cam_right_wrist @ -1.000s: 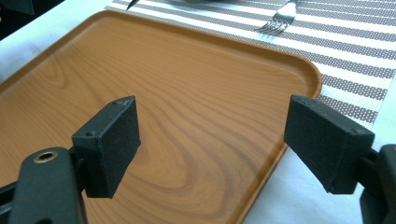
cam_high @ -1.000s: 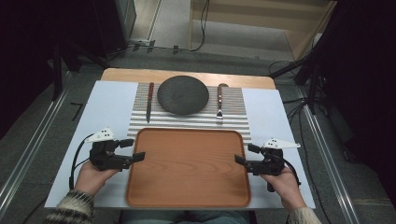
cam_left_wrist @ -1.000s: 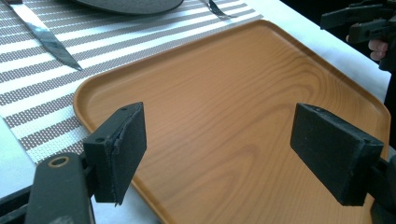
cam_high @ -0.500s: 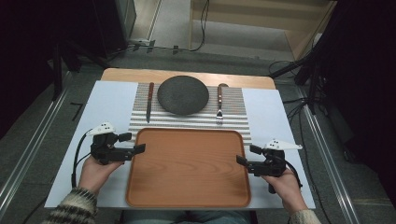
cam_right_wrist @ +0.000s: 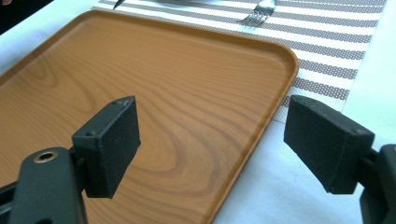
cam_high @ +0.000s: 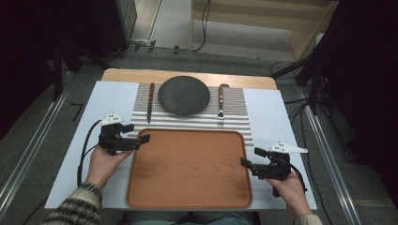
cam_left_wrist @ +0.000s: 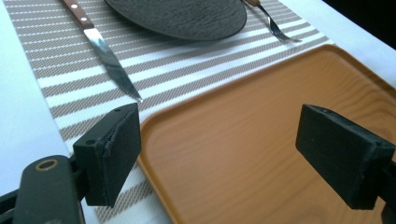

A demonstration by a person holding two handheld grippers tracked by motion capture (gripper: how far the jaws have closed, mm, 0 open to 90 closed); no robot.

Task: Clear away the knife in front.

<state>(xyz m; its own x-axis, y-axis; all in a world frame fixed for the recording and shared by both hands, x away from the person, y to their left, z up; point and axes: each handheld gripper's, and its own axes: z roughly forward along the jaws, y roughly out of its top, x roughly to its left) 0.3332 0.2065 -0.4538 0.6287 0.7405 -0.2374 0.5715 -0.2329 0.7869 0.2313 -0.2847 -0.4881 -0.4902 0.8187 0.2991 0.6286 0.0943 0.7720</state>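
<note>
High view: your left gripper (cam_high: 143,138) sits at the left rim of the brown rectangular wooden tray (cam_high: 187,168), near its far left corner, and your right gripper (cam_high: 244,162) sits at the right rim, nearer you. The tray lies on the white table cover (cam_high: 281,122), its far edge on the striped woven placemat (cam_high: 234,105) that carries the dark round plate (cam_high: 183,95), the wooden-handled knife (cam_high: 150,101) and the fork (cam_high: 220,104).

Left gripper view: your jaws stand wide, having just finished opening; the tray's rounded corner (cam_left_wrist: 154,123) lies between them, and neither pad touches it.

Right gripper view: your jaws stand wide apart over the tray's right rim (cam_right_wrist: 261,135), gripping nothing.
</note>
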